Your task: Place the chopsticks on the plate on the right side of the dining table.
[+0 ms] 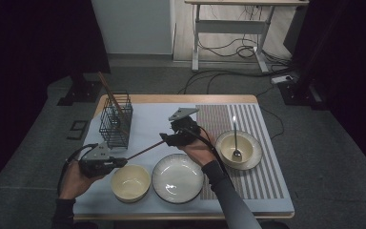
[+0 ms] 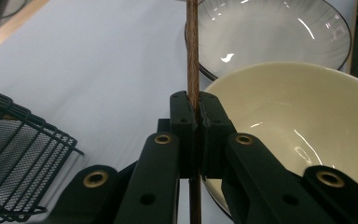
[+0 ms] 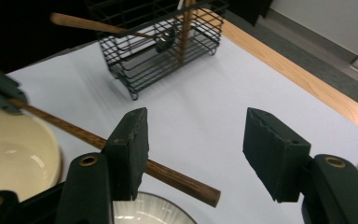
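Left gripper view: left gripper (image 2: 193, 109) fingers pinch the chopstick (image 2: 192, 46); right gripper (image 3: 193, 154) fingers spread.

I've got a smooth brown wooden chopstick (image 2: 192, 56), matt black plastic jaws, glossy glazed cream bowl (image 2: 303, 121), shiny ribbed grey plate (image 2: 270, 32), black wire-mesh metal basket (image 3: 163, 46), matt pale cloth mat (image 3: 205, 102), wood table edge (image 3: 298, 74)

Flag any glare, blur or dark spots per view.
High view: dim, edges black, spoon handle glints. Left gripper view: glare streaks on cream bowl and striped plate; jaws soft, close up. Right gripper view: even light, wire basket sharp, top-left corner dark.
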A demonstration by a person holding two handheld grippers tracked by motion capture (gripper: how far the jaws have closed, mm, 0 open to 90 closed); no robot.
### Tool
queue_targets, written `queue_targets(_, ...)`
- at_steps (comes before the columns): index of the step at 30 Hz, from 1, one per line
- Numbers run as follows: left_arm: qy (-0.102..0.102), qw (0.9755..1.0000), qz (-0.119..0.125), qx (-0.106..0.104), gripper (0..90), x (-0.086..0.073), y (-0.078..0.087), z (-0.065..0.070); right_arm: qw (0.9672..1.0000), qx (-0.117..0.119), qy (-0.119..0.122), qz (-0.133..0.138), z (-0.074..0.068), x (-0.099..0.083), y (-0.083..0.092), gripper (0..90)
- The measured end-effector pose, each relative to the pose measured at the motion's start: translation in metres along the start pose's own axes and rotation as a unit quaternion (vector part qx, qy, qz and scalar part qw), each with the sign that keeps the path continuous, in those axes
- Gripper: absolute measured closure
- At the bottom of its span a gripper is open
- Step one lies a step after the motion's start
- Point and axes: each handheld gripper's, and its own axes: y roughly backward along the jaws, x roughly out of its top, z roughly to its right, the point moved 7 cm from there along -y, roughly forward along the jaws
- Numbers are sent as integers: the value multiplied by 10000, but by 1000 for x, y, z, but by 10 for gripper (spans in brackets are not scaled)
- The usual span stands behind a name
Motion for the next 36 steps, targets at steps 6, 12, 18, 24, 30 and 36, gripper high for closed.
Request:
queue_targets(6, 44, 9999, -76, -88, 860, 0, 0, -1, 9988, 233, 374, -191, -8, -2, 9, 409)
queue_targets(12, 76, 9998, -93, -182, 859, 2, 0, -2, 9946, 526, 772, -450, -20, -8, 4, 408)
queue_targets(18, 75, 9995, -185, -229, 859, 3, 1, -2, 9889, 443, 1199, -756, -27, -16, -6, 443)
queue_targets(24, 45, 9994, -216, -279, 859, 3, 1, -2, 9837, 390, 1483, -935, -28, -19, -8, 497)
queue_targets(30, 24, 9992, -203, -332, 859, 6, 2, -1, 9797, 367, 1665, -1059, -28, -23, -9, 530)
queue_targets(36, -29, 9991, -205, -361, 858, 9, 3, 0, 9759, 253, 1850, -1128, -28, -26, -11, 569)
